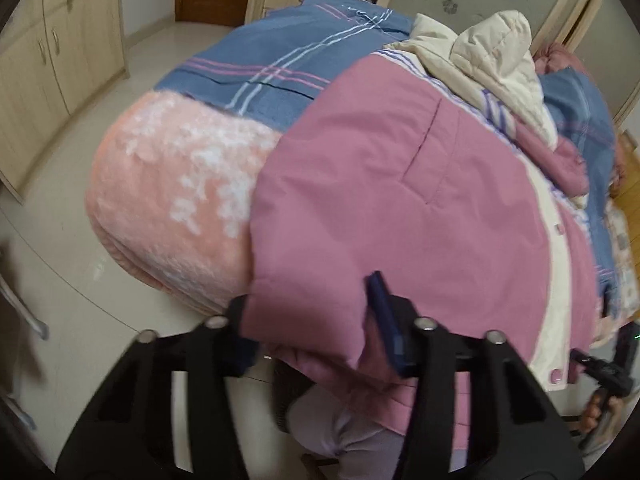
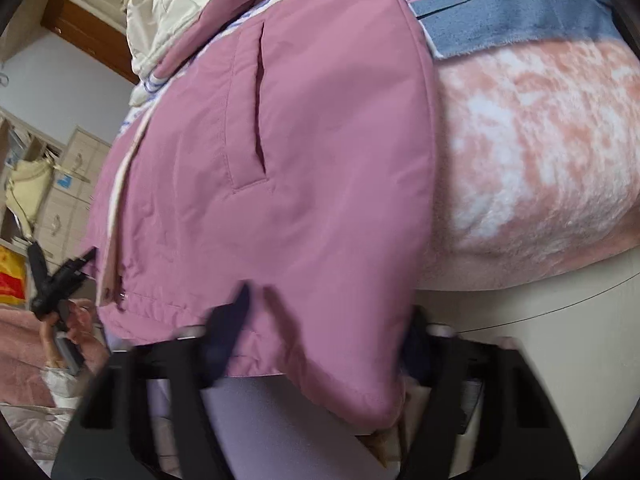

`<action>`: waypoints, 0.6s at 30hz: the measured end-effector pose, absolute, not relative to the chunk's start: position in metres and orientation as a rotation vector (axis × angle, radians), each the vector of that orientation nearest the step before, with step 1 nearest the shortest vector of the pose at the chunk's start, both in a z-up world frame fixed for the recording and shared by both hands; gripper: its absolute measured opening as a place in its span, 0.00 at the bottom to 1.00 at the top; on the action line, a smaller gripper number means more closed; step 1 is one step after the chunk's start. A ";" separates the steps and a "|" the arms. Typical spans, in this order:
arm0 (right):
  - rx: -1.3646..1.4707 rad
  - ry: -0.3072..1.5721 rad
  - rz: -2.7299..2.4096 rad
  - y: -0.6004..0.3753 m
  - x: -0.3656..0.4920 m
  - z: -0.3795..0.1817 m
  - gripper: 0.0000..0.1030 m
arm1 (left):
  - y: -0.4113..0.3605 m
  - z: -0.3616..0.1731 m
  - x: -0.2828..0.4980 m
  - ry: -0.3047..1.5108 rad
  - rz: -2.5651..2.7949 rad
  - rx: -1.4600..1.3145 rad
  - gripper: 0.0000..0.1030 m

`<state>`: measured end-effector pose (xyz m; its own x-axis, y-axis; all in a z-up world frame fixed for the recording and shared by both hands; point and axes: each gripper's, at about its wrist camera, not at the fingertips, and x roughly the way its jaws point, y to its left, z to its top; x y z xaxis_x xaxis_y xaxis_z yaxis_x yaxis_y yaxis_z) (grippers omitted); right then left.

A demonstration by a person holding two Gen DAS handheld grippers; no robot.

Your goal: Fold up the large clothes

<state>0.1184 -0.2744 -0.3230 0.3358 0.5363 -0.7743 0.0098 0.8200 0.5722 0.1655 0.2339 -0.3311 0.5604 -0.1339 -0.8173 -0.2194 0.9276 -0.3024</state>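
Observation:
A large pink padded jacket with a cream front strip and cream hood lies on the bed over the bedding. Its hem hangs over the bed's near edge. My left gripper stands open, its two fingers wide apart with the jacket's hem corner between them. My right gripper is also open, its fingers astride the other stretch of hem on the jacket. The right gripper also shows at the far right of the left wrist view, and the left gripper shows at the left of the right wrist view.
A pink and white fleece blanket and a blue striped blanket cover the bed. Wooden cabinets stand beyond a pale tiled floor. The person's lilac-clad legs are just below the grippers.

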 end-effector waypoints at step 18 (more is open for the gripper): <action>0.946 0.701 0.664 -0.340 0.169 -0.188 0.08 | 0.269 -0.213 0.192 0.616 -0.394 -0.815 0.12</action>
